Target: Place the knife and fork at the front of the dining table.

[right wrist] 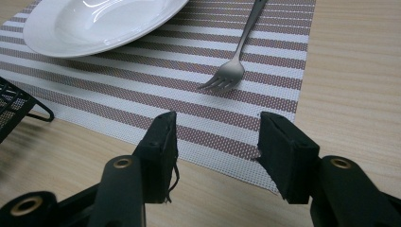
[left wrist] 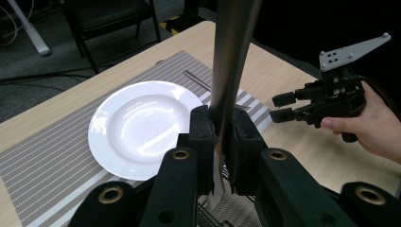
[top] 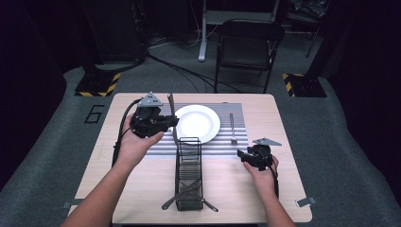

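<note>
In the high view, the left hand-held gripper (top: 166,122) is clamped on an upright knife (top: 172,116), with the white plate (top: 197,122) just to its right and the black wire basket (top: 189,175) below it on the table (top: 142,189), while the right hand-held gripper (top: 243,156) sits well apart beyond the basket. In the left gripper view, that gripper's pads (left wrist: 204,142) press on the knife (left wrist: 231,71), the plate (left wrist: 142,127) lying ahead to the left on the striped mat (left wrist: 47,161). In the right gripper view, the right hand-held gripper (right wrist: 215,142) stands open and empty over the mat's (right wrist: 156,85) edge, a fork (right wrist: 227,75) just ahead.

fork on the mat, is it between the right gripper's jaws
No, the fork lies on the mat beyond the open right gripper.
</note>
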